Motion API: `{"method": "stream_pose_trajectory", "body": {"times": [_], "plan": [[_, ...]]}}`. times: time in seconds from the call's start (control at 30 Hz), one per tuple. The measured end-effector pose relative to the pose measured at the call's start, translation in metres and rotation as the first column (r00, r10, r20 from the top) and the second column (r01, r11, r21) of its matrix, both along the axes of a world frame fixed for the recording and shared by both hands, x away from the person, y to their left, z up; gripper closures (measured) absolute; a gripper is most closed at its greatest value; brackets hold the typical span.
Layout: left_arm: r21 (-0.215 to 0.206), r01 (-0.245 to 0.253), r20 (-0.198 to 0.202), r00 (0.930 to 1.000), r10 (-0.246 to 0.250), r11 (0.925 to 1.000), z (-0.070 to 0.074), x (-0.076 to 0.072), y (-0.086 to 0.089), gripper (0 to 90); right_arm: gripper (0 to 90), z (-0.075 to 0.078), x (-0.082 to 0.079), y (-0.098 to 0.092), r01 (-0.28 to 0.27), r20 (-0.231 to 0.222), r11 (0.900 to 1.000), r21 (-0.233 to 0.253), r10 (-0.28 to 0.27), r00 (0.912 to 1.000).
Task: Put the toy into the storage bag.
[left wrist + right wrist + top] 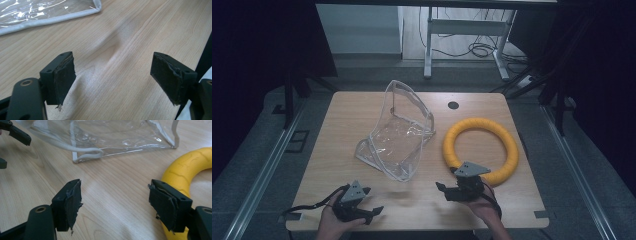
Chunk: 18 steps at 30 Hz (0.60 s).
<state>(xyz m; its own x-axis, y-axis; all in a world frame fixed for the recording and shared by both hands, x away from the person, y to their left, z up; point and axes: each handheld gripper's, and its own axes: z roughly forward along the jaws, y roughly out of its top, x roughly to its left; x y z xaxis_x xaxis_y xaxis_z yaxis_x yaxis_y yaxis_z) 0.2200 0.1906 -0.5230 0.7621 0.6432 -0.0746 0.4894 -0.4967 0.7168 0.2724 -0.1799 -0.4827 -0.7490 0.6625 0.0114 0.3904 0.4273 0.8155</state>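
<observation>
Clear plastic bag (pixel 398 131) and yellow ring (pixel 480 149) lie apart on my tabletop (pixel 342 130); both hand-held grippers, left (pixel 364 209) and right (pixel 447 189), gape empty, so I'd approach low.

The table (pixel 362 130) is light wood-grain, smooth with a soft sheen. The bag (pixel 399 132) is clear glossy plastic with white fabric edging. The ring (pixel 482 150) is matt yellow, foam-like. Gripper pads (pixel 72 205) are black, frayed, rough.

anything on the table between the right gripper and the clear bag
No, the stretch is bare wood. The right gripper view shows it between the right gripper and the clear bag; the high view shows the same gap of table.
</observation>
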Motion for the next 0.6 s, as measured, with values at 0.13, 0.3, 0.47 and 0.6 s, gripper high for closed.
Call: {"method": "stream_pose_trajectory", "body": {"times": [0.13, 0.3, 0.47, 0.6], "plan": [[-0.001, 0.000, -0.001, 1.0000, 0.000, 1.0000, 0.000, 0.000, 0.000, 19.7, 26.4, 0.005, 0.003, -0.003, -0.001, 0.002, 1.000, -0.011, 0.001, 1.0000], [-0.001, 0.001, -0.003, 1.0000, -0.001, 1.0000, 0.000, 0.000, 0.000, 19.7, 26.3, 0.011, 0.006, -0.006, -0.008, -0.004, 1.000, -0.023, 0.008, 1.0000], [0.001, 0.001, -0.003, 1.0000, -0.001, 1.0000, 0.000, 0.000, 0.000, 19.7, 26.4, 0.018, 0.012, -0.010, -0.010, -0.010, 0.999, -0.034, 0.009, 0.9999], [0.000, 0.001, -0.004, 1.0000, -0.001, 1.0000, 0.000, 0.001, 0.000, 19.7, 26.3, 0.025, 0.016, -0.013, -0.024, -0.013, 0.999, -0.046, 0.024, 0.9996]]}}
